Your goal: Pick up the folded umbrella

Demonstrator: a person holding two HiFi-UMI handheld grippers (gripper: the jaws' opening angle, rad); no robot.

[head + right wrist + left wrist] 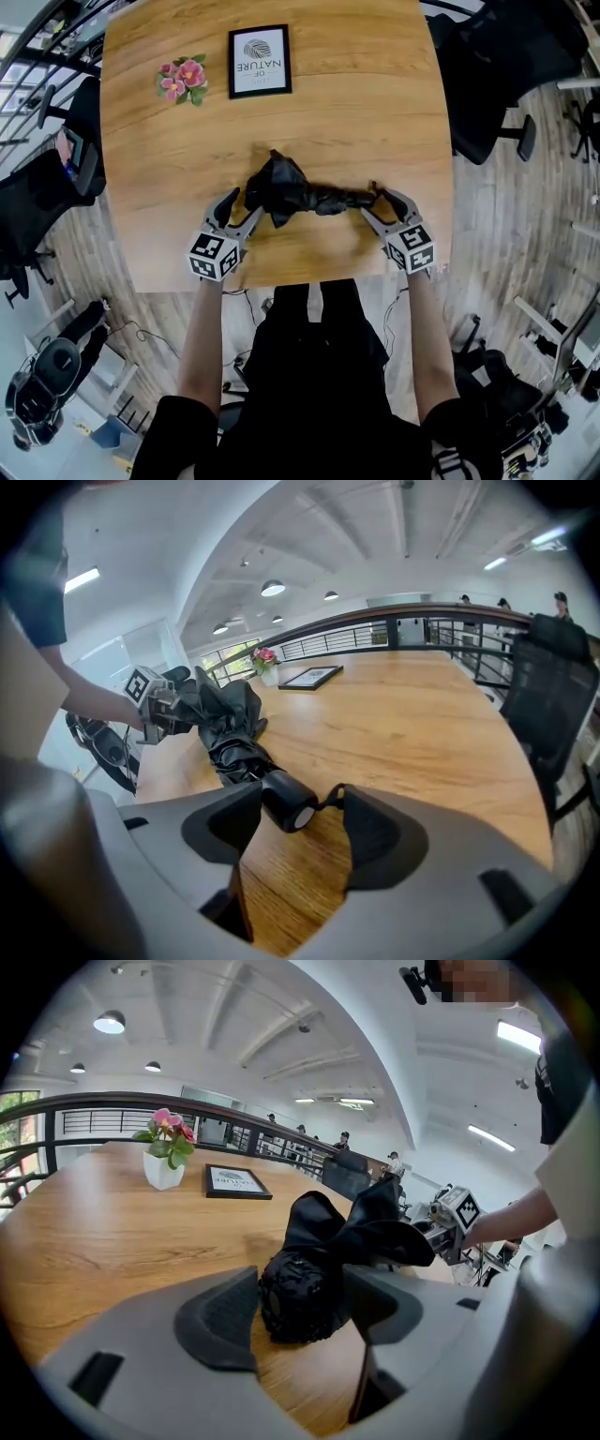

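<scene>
The folded black umbrella (300, 192) lies across the wooden table (375, 112) near its front edge, with loose fabric bunched at its left end. My left gripper (242, 208) stands open around that bunched end (300, 1293), with a gap beside the left pad. My right gripper (380, 206) stands open around the round black handle (289, 803) at the right end. The handle rests on the table close to the left pad, and its strap reaches toward the right pad. Each gripper shows in the other's view, holding nothing.
A framed print (260, 60) and a small pot of pink flowers (184, 79) stand at the table's far side. Black office chairs (487, 75) sit to the right and to the left (37, 197). The person stands at the near edge.
</scene>
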